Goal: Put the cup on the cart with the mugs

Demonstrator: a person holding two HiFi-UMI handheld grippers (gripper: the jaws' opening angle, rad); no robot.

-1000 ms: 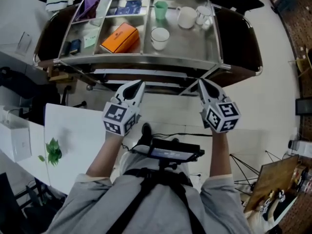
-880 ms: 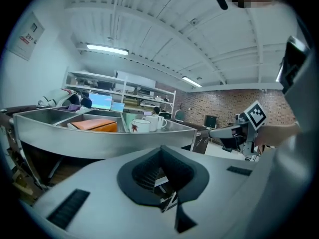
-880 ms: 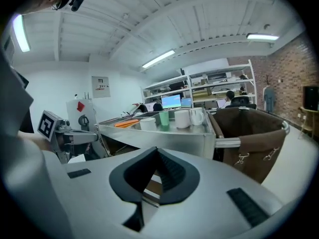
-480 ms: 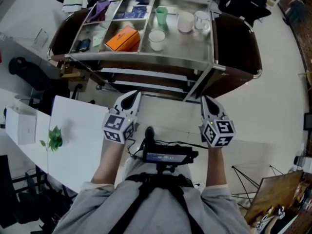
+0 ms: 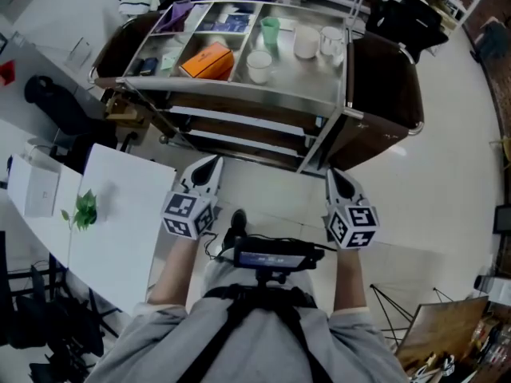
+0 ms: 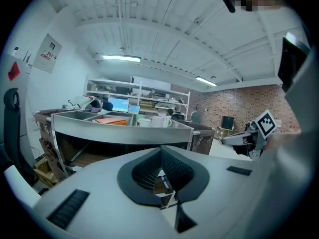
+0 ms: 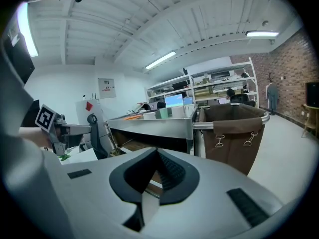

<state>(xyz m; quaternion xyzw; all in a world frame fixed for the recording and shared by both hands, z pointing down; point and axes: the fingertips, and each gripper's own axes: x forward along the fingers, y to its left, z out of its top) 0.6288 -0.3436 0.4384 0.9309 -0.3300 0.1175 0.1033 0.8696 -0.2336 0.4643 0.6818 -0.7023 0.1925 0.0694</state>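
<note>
Head view shows the left tongs [image 5: 210,166] and right tongs [image 5: 334,175] side by side, each pressed together and pinching nothing. Ahead of both, well apart, stands a stainless-steel cart [image 5: 239,94]. On its top tray a pale green plastic cup [image 5: 271,29] stands upright between the tongs' lines, just beside white ceramic mugs [image 5: 306,41]. An orange box [image 5: 207,60] lies ahead of the left tongs.

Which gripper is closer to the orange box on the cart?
Left. In the head view the left gripper is almost straight below the orange box, short of the cart. The right gripper is off to the side, near the cart's other end.
</note>
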